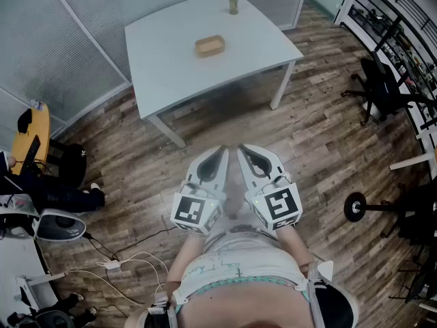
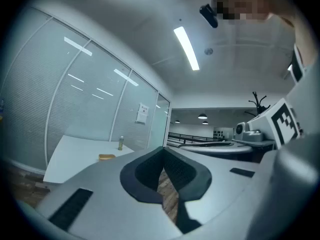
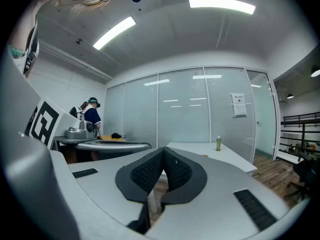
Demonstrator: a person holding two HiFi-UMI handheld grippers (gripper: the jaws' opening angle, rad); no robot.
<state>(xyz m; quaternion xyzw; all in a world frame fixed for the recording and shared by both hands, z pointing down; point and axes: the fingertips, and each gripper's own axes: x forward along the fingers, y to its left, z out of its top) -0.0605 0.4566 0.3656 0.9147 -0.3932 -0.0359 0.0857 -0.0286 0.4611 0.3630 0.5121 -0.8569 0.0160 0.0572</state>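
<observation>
I hold both grippers close to my body, over the wooden floor and well short of the white table (image 1: pixel 171 60). My left gripper (image 1: pixel 220 152) is shut with nothing between its pads (image 2: pixel 150 171), and its tips meet. My right gripper (image 1: pixel 243 150) is shut and empty too, its black pads (image 3: pixel 176 171) touching at the tips. On the table lie a small tan wooden tray (image 1: pixel 209 45) near the middle and a green bottle (image 1: pixel 233 2) at the far edge. The bottle (image 3: pixel 218 143) also shows in the right gripper view, and both the bottle (image 2: pixel 120 143) and the tray (image 2: pixel 106 157) in the left gripper view.
A glass partition wall (image 1: pixel 82 39) runs behind the table. A black office chair (image 1: pixel 382 84) stands at the right and a round black stand base (image 1: pixel 355 207) lies on the floor. Cables and a power strip (image 1: pixel 113 265) trail at the lower left beside a yellow desk (image 1: pixel 31 139).
</observation>
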